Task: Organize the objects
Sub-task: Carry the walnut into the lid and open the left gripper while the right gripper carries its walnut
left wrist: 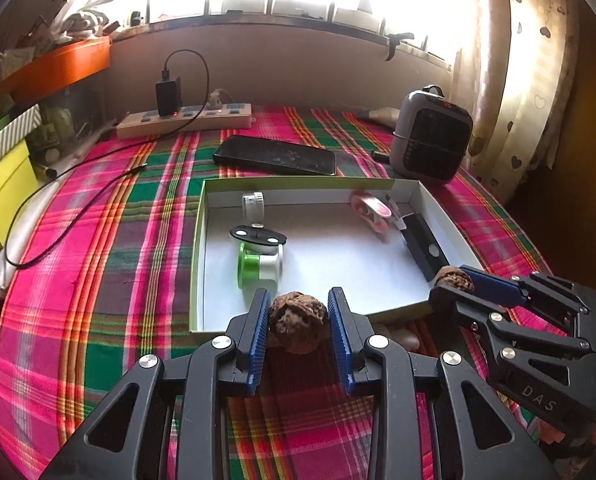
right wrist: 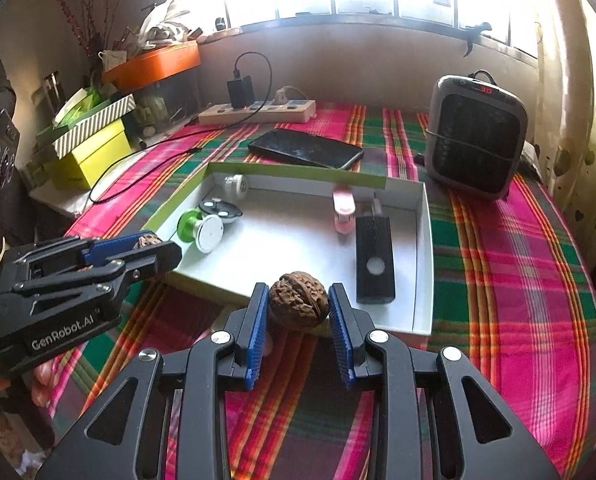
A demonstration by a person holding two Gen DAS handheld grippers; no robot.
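From my left tongs' camera, my left tongs [left wrist: 298, 312] squeeze a bumpy brown walnut [left wrist: 297, 321] between the blue pads. It hangs over the near edge of the white box [left wrist: 438, 208], which sits on the checked cloth [left wrist: 98, 240]. My right tongs [left wrist: 454, 280] reach in from the right and pinch a second walnut [left wrist: 454, 278]; I see only part of it, and one pad hides behind it. In the box lie a green spool [left wrist: 254, 266], a pink clip [left wrist: 370, 210] that looks blurry, and a black block [left wrist: 422, 240]. The window is too bright to see through.

From my right tongs' camera, my right tongs [right wrist: 299, 308] grip their walnut [right wrist: 298, 300] above the box's near wall. My left tongs [right wrist: 154, 250] come in from the left, and their walnut [right wrist: 146, 241] only peeks out. A phone [right wrist: 306, 148] lies behind the box.
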